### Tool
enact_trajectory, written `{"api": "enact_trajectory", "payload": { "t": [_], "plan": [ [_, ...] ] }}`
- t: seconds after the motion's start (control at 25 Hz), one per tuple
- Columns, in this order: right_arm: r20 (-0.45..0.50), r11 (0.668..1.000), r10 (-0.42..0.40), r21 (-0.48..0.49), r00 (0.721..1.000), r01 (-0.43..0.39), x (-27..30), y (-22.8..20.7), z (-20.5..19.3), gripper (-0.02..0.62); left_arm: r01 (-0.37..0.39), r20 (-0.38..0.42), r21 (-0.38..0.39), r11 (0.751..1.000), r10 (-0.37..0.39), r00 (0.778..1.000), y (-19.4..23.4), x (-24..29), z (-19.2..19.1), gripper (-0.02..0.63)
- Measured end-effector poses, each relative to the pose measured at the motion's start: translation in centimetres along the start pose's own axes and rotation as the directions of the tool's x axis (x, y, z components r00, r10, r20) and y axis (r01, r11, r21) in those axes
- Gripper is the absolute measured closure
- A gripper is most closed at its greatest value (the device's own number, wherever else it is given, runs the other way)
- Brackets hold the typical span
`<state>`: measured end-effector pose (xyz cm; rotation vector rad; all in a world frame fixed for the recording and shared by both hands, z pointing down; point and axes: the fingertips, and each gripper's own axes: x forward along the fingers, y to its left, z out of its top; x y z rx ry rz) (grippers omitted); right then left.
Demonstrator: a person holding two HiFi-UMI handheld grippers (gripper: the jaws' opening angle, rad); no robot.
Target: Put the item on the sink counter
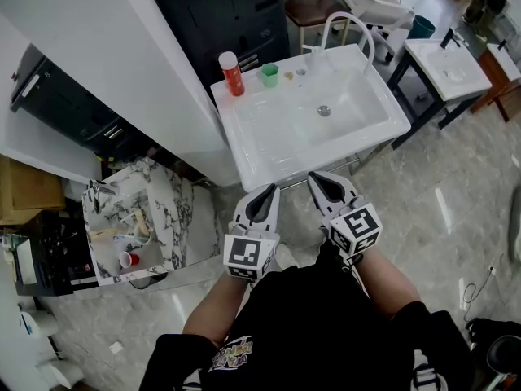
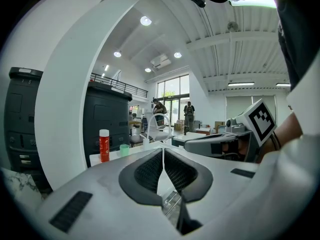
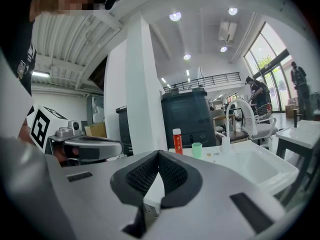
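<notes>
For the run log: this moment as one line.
left gripper: shut, empty | right gripper: shut, empty | red bottle, green cup: on sink counter

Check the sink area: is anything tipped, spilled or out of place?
Nothing stands out. The red bottle and green cup stand upright at the back left corner of the sink, no spill shows, and the left gripper and right gripper hover shut and empty before it.

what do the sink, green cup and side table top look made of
Sink: glossy white, likely ceramic, going by its smooth sheen. Green cup: probably plastic, judging by its flat, uniform colour. Side table top: marble or a marble-look sheet, white with grey veins.
</notes>
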<state>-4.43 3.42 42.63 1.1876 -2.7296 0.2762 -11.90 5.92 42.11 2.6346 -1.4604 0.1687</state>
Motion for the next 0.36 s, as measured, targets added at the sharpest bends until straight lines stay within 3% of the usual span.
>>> {"api": "enact_trajectory", "payload": {
  "t": [0.36],
  "plan": [
    [0.005,1.0,-0.002,-0.001,1.0,0.002,-0.36,0.1,0.06,0.541,0.011,-0.001,0.01,1.0,-0.011,1.0,-0.62,-0.15,0.06,0.583]
  ]
}}
